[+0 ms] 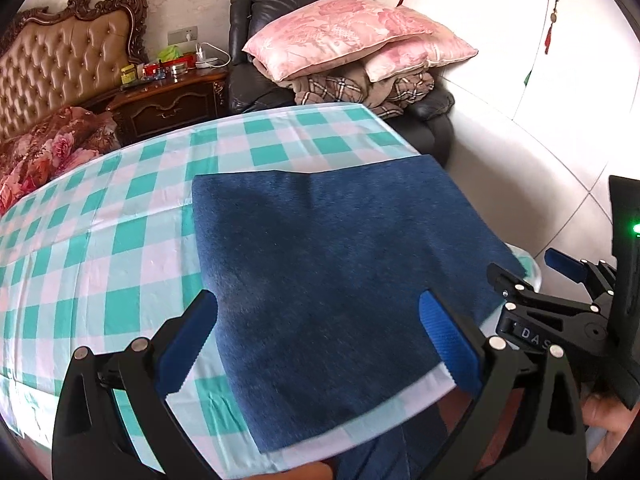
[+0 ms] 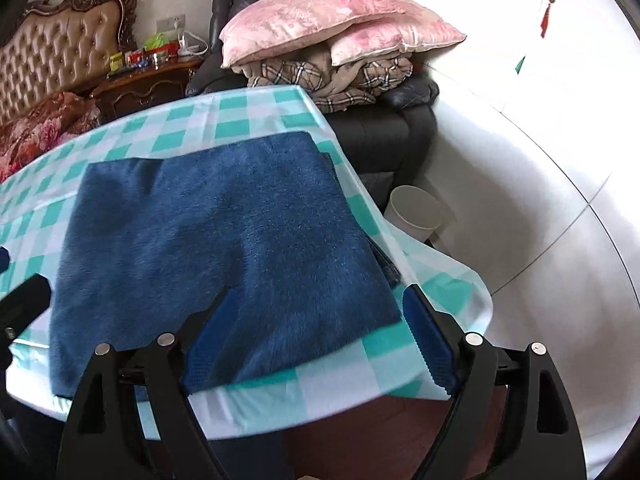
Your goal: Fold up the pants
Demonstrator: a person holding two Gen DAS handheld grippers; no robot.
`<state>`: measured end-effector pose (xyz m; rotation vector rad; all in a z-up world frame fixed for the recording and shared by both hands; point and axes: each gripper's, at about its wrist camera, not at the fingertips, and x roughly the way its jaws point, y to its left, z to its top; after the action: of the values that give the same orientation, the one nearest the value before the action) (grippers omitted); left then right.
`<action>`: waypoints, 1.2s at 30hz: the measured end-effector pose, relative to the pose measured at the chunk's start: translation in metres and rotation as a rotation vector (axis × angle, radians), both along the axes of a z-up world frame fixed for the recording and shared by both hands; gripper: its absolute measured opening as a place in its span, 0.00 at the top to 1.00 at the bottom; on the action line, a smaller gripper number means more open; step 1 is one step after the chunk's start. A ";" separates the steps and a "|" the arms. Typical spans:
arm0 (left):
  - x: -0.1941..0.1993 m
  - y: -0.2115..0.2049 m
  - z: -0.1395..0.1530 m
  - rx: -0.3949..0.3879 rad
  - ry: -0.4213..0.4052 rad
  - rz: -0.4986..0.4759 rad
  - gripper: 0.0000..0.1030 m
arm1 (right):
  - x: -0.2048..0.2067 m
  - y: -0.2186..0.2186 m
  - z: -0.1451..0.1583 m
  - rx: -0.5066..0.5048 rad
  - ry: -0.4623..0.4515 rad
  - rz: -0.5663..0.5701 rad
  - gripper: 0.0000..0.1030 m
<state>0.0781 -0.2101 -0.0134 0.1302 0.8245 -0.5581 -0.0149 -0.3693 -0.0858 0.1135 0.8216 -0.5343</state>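
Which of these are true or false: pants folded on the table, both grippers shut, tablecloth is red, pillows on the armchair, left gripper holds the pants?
1. The pants lie folded on the table. True.
2. Both grippers are shut. False: the left gripper and right gripper are both open.
3. The tablecloth is red. False: teal and white checks.
4. Pink pillows lie stacked on the armchair. True.
5. The left gripper holds the pants. False: it holds nothing.

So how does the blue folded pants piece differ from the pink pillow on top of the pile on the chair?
The pants are dark blue and plain; the pillow is pale pink with a floral pattern. The pants lie flat on the checked tablecloth; the pillow is puffy and tops a pile of bedding on the black armchair. Neither is touched by any tongs.
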 end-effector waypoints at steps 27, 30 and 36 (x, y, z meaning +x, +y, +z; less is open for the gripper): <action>-0.019 0.005 0.018 -0.007 -0.031 0.000 0.02 | -0.029 0.007 0.020 0.005 -0.049 -0.008 0.21; -0.019 0.005 0.018 -0.008 -0.030 0.000 0.02 | -0.029 0.007 0.020 0.009 -0.049 -0.007 0.21; -0.019 0.004 0.016 -0.008 -0.026 0.000 0.02 | -0.029 0.008 0.019 0.006 -0.048 -0.008 0.21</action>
<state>0.0594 -0.2057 0.0025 0.1296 0.7968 -0.5583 -0.0439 -0.3618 -0.0664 0.1351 0.7764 -0.5345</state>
